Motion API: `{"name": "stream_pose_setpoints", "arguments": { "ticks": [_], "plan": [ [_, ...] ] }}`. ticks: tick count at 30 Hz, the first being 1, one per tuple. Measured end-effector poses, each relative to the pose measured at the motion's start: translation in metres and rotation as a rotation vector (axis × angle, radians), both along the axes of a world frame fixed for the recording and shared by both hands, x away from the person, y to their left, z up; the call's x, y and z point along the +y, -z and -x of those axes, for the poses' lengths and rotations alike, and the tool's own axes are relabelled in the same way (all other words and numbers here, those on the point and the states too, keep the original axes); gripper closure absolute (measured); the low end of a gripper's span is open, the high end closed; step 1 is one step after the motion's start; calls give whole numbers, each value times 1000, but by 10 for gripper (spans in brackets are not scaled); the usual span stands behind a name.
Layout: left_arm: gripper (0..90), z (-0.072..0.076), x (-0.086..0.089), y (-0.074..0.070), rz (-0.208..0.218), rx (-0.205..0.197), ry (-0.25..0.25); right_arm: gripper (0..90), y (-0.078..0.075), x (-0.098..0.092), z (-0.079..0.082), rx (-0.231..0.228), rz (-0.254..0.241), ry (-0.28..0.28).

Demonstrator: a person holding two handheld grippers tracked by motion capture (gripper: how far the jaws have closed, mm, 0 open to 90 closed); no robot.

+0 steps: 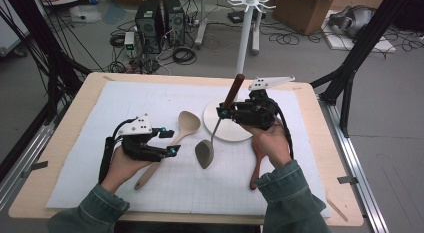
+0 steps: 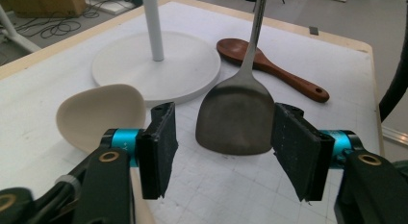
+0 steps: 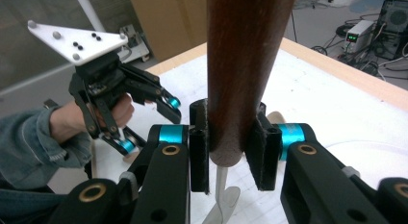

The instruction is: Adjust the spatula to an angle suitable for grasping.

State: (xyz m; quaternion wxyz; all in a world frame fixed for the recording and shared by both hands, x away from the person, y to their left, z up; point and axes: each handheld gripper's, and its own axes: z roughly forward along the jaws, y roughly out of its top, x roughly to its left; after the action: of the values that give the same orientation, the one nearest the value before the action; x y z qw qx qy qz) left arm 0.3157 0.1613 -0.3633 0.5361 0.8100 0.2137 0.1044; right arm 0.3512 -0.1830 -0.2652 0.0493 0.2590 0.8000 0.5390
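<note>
A spatula hangs blade down, and my right gripper (image 1: 223, 113) is shut on its brown wooden handle (image 1: 234, 90). The handle (image 3: 240, 65) stands upright between the right gripper's (image 3: 231, 147) pads. The grey blade (image 1: 204, 153) is close over the white mat; whether it touches I cannot tell. My left gripper (image 1: 170, 141) stands open to the left of the blade and over a pale wooden spoon (image 1: 187, 124). Beyond the left gripper (image 2: 223, 147) hangs the blade (image 2: 235, 118), clear of both pads. The pale spoon's bowl (image 2: 98, 113) lies to the left of it.
A white stand's round base (image 1: 225, 129) sits just behind the spatula, its pole (image 1: 245, 43) rising to a hook ring. A dark red-brown spoon (image 2: 274, 68) lies on the mat under the right hand. The table's wooden rim (image 1: 90, 88) frames the gridded mat (image 1: 140, 100).
</note>
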Motion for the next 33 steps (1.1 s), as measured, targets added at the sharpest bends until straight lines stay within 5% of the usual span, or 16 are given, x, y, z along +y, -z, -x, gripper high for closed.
{"name": "stream_pose_setpoints", "arguments": {
  "ticks": [13, 33],
  "plan": [
    [293, 3, 33, 4, 2, -5, -85, 737, -25, 0, -19, -17, 48, -11],
    [147, 5, 72, 16, -13, -4, -210, 736, -71, 1, -51, -53, 114, -165]
  ]
}}
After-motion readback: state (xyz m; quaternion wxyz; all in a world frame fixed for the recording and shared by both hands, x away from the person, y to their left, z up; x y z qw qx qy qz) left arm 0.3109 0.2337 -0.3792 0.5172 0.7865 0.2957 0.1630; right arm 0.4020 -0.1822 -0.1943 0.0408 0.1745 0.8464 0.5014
